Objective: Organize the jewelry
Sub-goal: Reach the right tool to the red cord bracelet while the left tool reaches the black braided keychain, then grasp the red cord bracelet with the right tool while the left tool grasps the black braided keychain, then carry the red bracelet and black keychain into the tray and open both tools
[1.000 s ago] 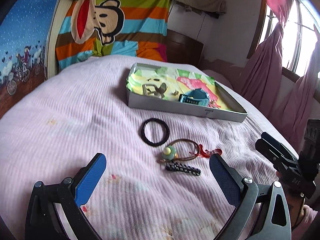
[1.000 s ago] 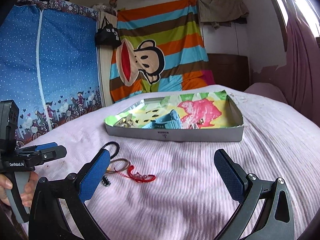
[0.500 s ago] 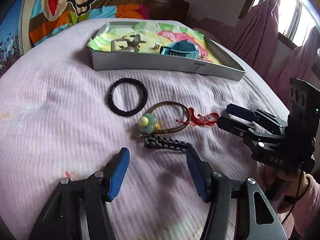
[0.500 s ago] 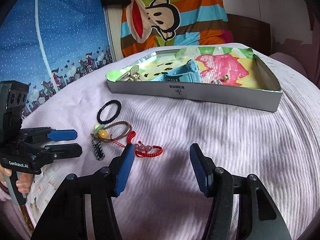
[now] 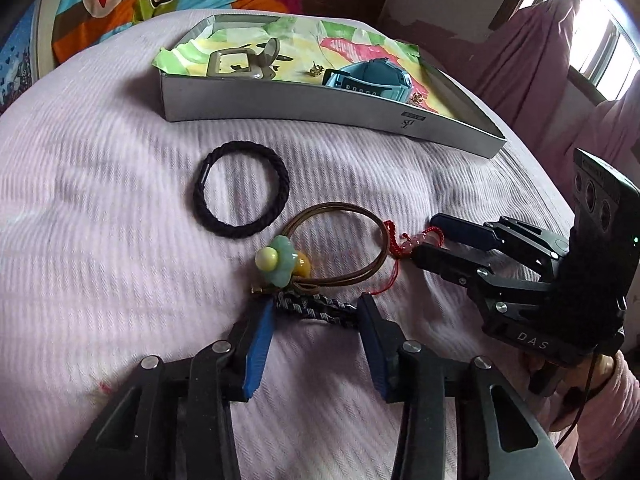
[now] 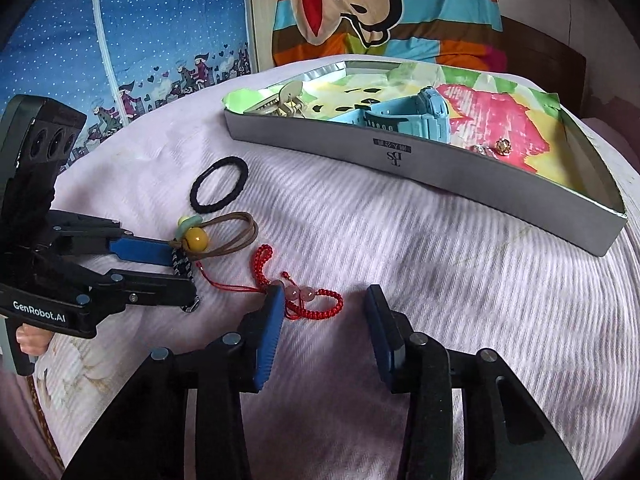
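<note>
On the pink bedspread lie a black hair tie (image 5: 241, 188) (image 6: 219, 189), a brown cord bracelet with green and yellow beads (image 5: 338, 246) (image 6: 224, 228), a black-and-white braided strap (image 5: 316, 308) (image 6: 178, 260) and a red beaded bracelet (image 6: 308, 300) (image 5: 412, 240). My left gripper (image 5: 314, 334) (image 6: 176, 268) is open with its fingers either side of the braided strap. My right gripper (image 6: 324, 328) (image 5: 424, 240) is open around the red bracelet. The grey tray (image 5: 320, 108) (image 6: 400, 160) beyond holds a blue watch (image 5: 368, 80) (image 6: 404, 114).
The tray also holds a beige hair clip (image 5: 244, 62) (image 6: 276, 100) and small gold earrings (image 6: 502, 145). A striped monkey-print cloth (image 6: 380, 8) hangs behind the bed. Pink curtains (image 5: 560, 60) and a window are at the right.
Both grippers have come down and forward to the jewelry. The left now straddles the braided strap, the right straddles the red bracelet. Both jaws have narrowed compared with a second ago.
</note>
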Motion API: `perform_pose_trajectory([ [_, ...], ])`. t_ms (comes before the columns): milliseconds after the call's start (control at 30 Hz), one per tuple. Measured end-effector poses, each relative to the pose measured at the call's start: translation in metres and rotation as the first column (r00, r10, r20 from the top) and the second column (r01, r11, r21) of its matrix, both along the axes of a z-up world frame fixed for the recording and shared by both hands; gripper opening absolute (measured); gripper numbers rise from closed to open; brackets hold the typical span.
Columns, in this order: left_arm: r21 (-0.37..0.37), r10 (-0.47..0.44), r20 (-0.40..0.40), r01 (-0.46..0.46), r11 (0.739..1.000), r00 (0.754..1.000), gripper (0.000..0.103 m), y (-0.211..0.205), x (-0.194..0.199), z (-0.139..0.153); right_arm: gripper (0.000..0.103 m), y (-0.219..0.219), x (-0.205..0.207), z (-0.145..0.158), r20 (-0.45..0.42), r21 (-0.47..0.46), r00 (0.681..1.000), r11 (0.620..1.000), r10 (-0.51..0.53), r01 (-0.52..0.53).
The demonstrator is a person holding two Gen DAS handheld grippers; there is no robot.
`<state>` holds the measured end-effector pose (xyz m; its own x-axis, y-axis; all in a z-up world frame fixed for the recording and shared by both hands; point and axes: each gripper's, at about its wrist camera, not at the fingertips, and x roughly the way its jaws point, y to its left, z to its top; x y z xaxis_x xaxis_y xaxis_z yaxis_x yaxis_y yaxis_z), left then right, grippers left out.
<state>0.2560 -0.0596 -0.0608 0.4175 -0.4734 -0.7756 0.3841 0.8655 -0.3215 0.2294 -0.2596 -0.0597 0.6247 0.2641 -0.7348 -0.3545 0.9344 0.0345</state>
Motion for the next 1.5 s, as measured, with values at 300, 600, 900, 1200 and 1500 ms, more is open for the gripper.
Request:
perform_pose_trajectory([
  [300, -0.105, 0.033, -0.036, -0.036, 0.994, 0.999, 0.017, 0.014, 0.006, -0.004, 0.021, 0.002, -0.006, -0.001, -0.001, -0.001, 1.000, 1.000, 0.028, -0.028],
  [600, -0.263, 0.004, -0.046, -0.016, 0.965, 0.999, 0.006, 0.034, -0.008, 0.003, 0.007, -0.002, -0.014, 0.000, -0.001, 0.040, 0.999, 0.998, 0.039, -0.039],
  [900, -0.228, -0.045, 0.178, 0.086, 0.970, 0.983, 0.002, 0.021, -0.059, 0.037, 0.006, -0.016, -0.043, 0.017, 0.087, 0.100, 0.996, 0.995, 0.006, -0.015],
  [1200, -0.255, 0.029, 0.373, 0.072, 0.964, 0.927, 0.002, 0.008, -0.044, 0.105, 0.006, -0.038, -0.052, 0.052, 0.209, 0.154, 0.975, 0.987, -0.075, 0.042],
  [1500, -0.229, 0.126, 0.511, -0.006, 0.973, 0.850, 0.002, -0.029, 0.041, 0.140, 0.006, -0.073, 0.011, 0.114, 0.359, 0.204, 0.900, 0.962, -0.247, 0.183],
])
